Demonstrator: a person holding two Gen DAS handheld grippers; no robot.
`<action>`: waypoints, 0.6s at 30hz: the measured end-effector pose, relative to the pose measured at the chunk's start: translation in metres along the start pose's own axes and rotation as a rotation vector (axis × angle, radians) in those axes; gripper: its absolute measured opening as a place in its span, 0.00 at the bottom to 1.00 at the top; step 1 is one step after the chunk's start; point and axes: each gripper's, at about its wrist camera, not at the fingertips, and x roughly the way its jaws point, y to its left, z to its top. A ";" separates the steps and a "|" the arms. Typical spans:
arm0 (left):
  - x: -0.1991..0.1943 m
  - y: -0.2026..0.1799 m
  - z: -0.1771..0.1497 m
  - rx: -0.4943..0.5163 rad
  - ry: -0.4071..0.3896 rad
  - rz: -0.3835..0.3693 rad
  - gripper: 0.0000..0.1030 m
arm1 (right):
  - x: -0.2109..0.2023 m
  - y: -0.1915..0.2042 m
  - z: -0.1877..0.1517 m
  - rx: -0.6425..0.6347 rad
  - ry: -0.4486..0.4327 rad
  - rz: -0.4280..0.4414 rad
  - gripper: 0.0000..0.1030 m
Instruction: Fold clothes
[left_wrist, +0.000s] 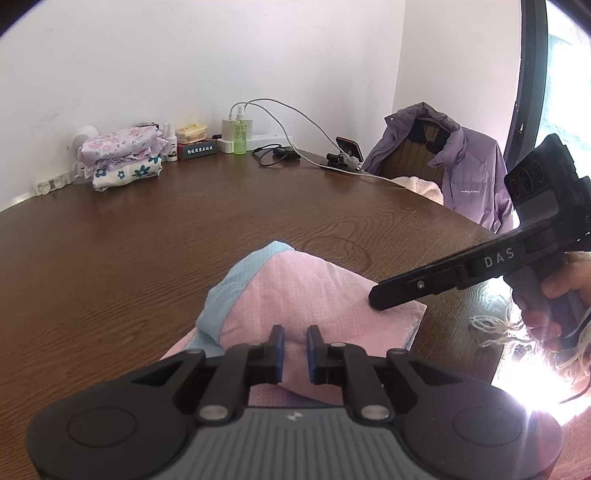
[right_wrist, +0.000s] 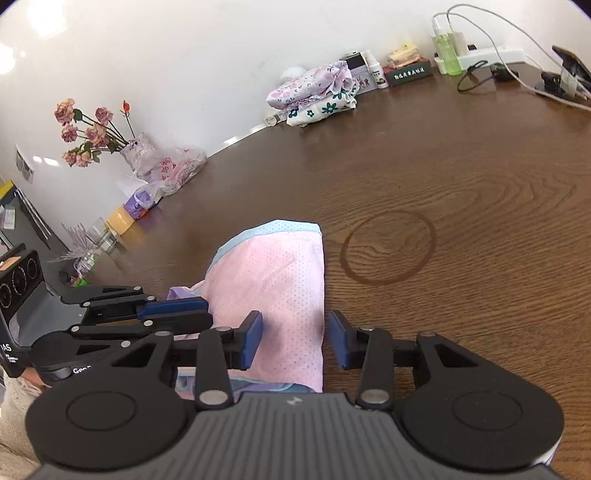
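- Nearest us, our left claw (left_wrist: 294, 341) sits low over the near edge of the pink garment (left_wrist: 314, 295). Its blue pads stand only a narrow gap apart with a small ridge of cloth between them; we cannot tell whether they truly pinch it.
- Our right claw (right_wrist: 295, 338) hangs with its jaws spread wide, straddling the garment's right edge and gripping nothing. In the left view its black tip rests on the cloth, which we judge pins the fold in place.
- The garment lies at the near middle of the worktop (left_wrist: 147, 229), already folded into a compact bundle. It is soft, dotted pink knit with a pale blue band (left_wrist: 236, 284) along the far-left edge; a lilac layer peeks out below.
- Just beyond to the right, a dark ring stain (right_wrist: 389, 247) marks the brown wood grain.
- At the far edge sits a stack of folded floral clothes (left_wrist: 122, 155), likely done already, beside a green bottle (left_wrist: 241, 138) and cables.
- A purple padded jacket (left_wrist: 469, 173) drapes a chair at far right.
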 end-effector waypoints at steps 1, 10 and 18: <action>-0.003 0.000 0.000 0.004 -0.004 0.002 0.15 | 0.002 -0.003 -0.001 0.021 0.003 0.014 0.39; 0.005 0.002 -0.005 0.027 0.039 -0.019 0.16 | 0.015 -0.015 -0.005 0.157 0.012 0.109 0.13; 0.033 -0.006 0.006 -0.086 0.007 -0.046 0.39 | -0.016 0.008 0.034 -0.030 -0.086 0.011 0.08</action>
